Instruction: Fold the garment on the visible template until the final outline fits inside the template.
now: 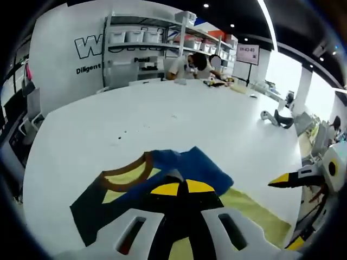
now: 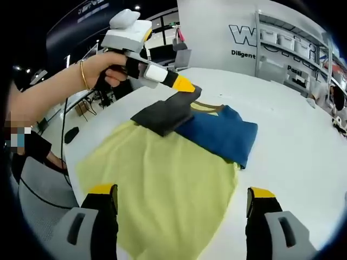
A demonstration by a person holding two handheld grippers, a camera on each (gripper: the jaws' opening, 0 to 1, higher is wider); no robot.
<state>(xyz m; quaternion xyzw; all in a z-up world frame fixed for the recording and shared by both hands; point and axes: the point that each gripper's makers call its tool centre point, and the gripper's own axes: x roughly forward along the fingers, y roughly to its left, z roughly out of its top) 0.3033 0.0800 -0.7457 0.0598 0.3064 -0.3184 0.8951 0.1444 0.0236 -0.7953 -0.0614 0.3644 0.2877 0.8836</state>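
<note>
A blue garment [image 1: 190, 165] with dark sleeves and a brown collar [image 1: 127, 176] lies partly folded on the yellow-green template [image 1: 255, 211] on a white table. My left gripper [image 1: 182, 188] is shut on the garment's dark fabric. In the right gripper view the same gripper [image 2: 184, 85], held by a hand [image 2: 105, 67], pinches the dark sleeve [image 2: 162, 116] next to the folded blue part [image 2: 222, 135]. My right gripper [image 2: 182, 192] hovers open over the bare near half of the template [image 2: 157, 184]. Its yellow tip [image 1: 287, 179] enters the left gripper view from the right.
The white table [image 1: 162, 119] stretches far behind the garment. A person [image 1: 195, 65] sits at its far end in front of shelves [image 1: 141, 43] with bins. A dark tool [image 1: 276, 116] lies near the right edge. A black cable [image 2: 70, 135] hangs beside the table.
</note>
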